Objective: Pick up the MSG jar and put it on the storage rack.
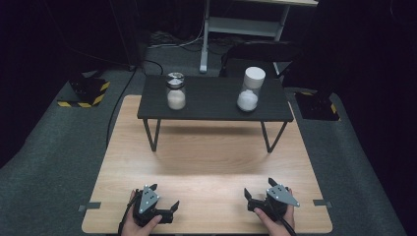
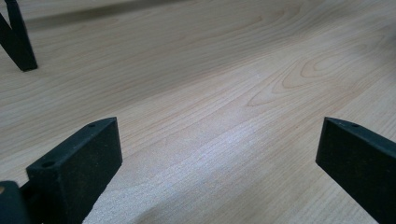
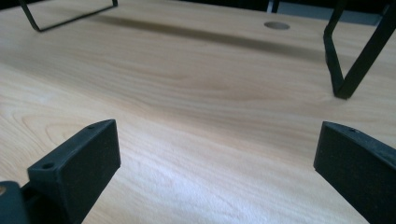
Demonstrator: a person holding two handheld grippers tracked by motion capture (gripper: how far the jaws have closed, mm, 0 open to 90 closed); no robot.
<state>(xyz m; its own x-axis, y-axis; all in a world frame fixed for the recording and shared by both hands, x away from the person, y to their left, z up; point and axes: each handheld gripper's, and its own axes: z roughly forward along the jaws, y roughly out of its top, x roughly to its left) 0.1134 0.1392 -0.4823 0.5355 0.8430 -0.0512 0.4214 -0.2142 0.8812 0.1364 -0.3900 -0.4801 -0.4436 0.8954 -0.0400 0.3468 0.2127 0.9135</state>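
Down at the near edge of the wooden table (image 1: 206,167): left gripper (image 1: 164,195) by the near left corner, right gripper (image 1: 259,188) by the near right corner, each held in a hand. Jaws wide apart on both. Nothing between them but bare wood, plain to see along the left gripper (image 2: 219,133) and along the right gripper (image 3: 217,135).

Far off, on the back half of the table: a small black stand (image 1: 211,101) on thin legs. Toward the left end of its top, a jar with a shiny lid (image 1: 176,92), part full of pale powder. Toward the right end, a taller jar with a white lid (image 1: 250,91), with white stuff at the bottom. Both upright, well apart from each other and from the grippers.

Likely step in hand: reaching out for a jar. To do it well:

- Go up first, then forward, so as not to bump the front edge of the stand.
- Take the left-end jar with the left gripper, or the right-end jar with the right gripper. No crossing over.
- Come in level, with one jaw on each side of the glass, below the lid.
- Line up on the middle of the jar. Round, smooth glass can slip.
- Squeeze slowly and gently.
- Keep the jar upright.
- Mind the thin leg (image 3: 345,70) if passing low.
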